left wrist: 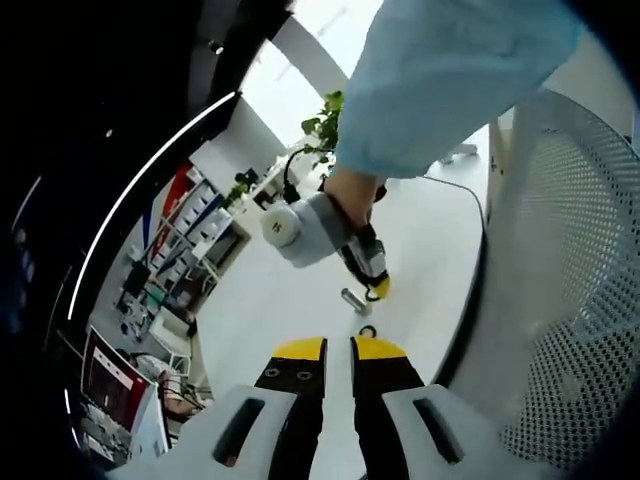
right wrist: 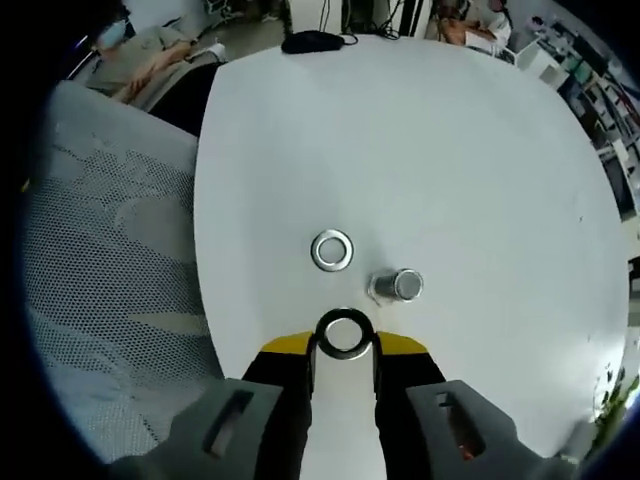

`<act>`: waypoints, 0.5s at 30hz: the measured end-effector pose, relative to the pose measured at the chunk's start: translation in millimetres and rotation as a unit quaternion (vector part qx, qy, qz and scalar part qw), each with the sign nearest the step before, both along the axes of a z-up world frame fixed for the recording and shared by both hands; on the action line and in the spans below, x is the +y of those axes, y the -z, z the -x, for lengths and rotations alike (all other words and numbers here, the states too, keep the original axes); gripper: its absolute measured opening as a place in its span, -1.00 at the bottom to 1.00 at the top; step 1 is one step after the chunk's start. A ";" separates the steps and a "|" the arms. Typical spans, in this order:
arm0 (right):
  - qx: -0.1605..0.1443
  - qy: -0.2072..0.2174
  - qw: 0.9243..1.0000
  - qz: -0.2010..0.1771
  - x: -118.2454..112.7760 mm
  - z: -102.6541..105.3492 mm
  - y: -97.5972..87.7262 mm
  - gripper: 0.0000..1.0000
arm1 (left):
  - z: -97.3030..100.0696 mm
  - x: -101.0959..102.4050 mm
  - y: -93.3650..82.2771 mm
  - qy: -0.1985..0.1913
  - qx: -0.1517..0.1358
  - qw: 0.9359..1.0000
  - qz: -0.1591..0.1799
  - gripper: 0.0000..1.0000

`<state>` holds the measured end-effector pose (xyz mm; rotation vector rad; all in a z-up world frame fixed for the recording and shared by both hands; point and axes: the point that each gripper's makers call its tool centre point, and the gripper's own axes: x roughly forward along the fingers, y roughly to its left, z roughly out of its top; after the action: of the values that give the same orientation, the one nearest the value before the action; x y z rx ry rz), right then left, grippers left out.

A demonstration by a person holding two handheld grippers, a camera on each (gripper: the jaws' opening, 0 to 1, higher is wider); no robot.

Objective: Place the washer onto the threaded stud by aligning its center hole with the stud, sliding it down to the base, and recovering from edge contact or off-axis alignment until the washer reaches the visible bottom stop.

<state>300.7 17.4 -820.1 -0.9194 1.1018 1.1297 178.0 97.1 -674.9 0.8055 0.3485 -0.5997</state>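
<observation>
white table [right wrist: 450, 150], mesh chair [right wrist: 100, 270], shelves [left wrist: 190, 235]

A white desk [right wrist: 450, 150] with rounded corners carries the things. Near its middle a short threaded stud [right wrist: 397, 285] stands upright on the bare top. A metal washer [right wrist: 332, 250] lies flat just beside the stud, apart from it. A dark, flat thing [right wrist: 312, 41] rests at the desk's far edge, well apart from the stud.
</observation>
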 end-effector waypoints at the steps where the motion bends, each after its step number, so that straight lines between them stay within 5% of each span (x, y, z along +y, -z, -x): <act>1: 0.000 -0.001 1.000 0.000 0.3 0.0 -1.6 -0.53 | 0.3 -0.2 0.5 0.001 0.001 1.000 0.000 -0.86; 15: 0.002 -0.055 0.998 0.024 5.7 -11.0 -29.9 -0.53 | -0.4 1.0 0.0 0.000 0.000 1.000 0.000 -0.86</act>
<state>311.7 23.1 -790.2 -1.0268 1.0970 1.2002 178.4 98.2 -674.9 0.8065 0.3479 -0.5992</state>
